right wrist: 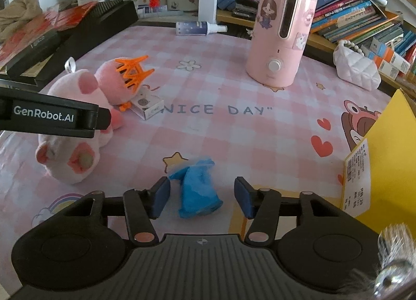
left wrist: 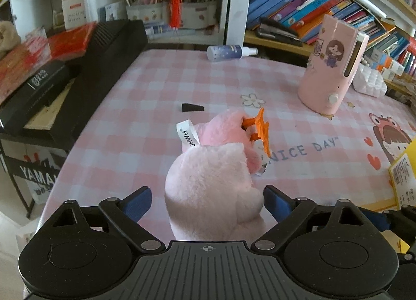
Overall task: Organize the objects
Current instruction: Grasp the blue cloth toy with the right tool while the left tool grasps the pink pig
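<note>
So I've got a claw in each hand over the pink checked tablecloth [right wrist: 234,138]. My left gripper [left wrist: 207,199] is spread wide with the pink plush toy [left wrist: 210,177] sitting right between the blue pads; from the left wrist view the right pad looks like it's just at the fur and the left pad is clear of it, so no squeeze on it. The plush lies on its side near the left edge of the table, and an orange claw clip [right wrist: 132,72] is stuck on its head, with a small white box [right wrist: 147,107] touching it on the cloth. My right gripper [right wrist: 202,197] is partly open around a crumpled blue bundle [right wrist: 199,190], some cloth or plastic thing, can't tell which. The left pad is right up against it, the right pad has a visible gap, so it's not clamped. Further back a pink humidifier [right wrist: 279,37] stands upright, a spray bottle [right wrist: 197,28] lies on its side near the far edge, a white quilted pouch [right wrist: 357,69] sits at the right, and a yellow box [right wrist: 387,159] pokes in near my right claw.
</note>
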`<state>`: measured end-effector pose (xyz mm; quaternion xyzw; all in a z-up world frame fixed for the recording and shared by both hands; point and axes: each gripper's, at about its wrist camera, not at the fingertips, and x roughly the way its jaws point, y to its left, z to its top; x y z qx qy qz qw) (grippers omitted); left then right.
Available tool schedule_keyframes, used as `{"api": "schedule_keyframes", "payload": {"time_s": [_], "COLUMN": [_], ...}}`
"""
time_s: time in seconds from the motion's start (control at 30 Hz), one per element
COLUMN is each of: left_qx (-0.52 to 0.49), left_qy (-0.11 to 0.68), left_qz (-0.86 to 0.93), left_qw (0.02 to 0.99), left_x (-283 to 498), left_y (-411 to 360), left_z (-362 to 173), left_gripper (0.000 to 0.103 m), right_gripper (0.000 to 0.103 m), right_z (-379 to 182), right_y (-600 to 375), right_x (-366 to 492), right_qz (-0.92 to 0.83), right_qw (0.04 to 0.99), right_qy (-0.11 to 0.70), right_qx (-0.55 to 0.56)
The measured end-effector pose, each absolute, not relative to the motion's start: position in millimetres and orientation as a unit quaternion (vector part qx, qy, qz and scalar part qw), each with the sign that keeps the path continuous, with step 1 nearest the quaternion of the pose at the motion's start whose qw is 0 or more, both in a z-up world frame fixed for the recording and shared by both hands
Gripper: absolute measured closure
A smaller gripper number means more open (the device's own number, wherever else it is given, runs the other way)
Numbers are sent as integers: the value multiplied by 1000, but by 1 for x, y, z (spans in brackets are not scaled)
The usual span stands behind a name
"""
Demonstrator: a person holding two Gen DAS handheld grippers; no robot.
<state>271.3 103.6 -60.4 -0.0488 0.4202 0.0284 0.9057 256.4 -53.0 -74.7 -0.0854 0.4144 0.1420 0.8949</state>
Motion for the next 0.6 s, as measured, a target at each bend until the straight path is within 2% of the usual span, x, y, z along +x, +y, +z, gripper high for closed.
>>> {"api": "schedule_keyframes", "payload": {"time_s": [0.03,0.07,0.1,0.17,0.6], "left_qx": [-50,-51,-53,-61,-101], "left_qy": [424,427,432,434,408], "left_qz": [26,24,20,14,-26], "left_qw": [904,902,900,899,907], "left_x": [273,274,276,275,222], "left_y": [104,104,104,106,117], "left_z": [-62,-64,-66,-67,-37], "left_gripper": [15,24,27,34,36], "right_gripper": [61,63,71,76,78], "right_z": [-75,-75,-75,-74,-54], "right_y": [-54,-54,-54,-52,-61], "right_x": [257,257,257,256,244], "right_qz": [144,148,152,155,138], "right_qw": [895,895,895,895,907], "right_qy": [414,413,412,409,393], "right_qx": [-83,-82,-82,-87,-59]}}
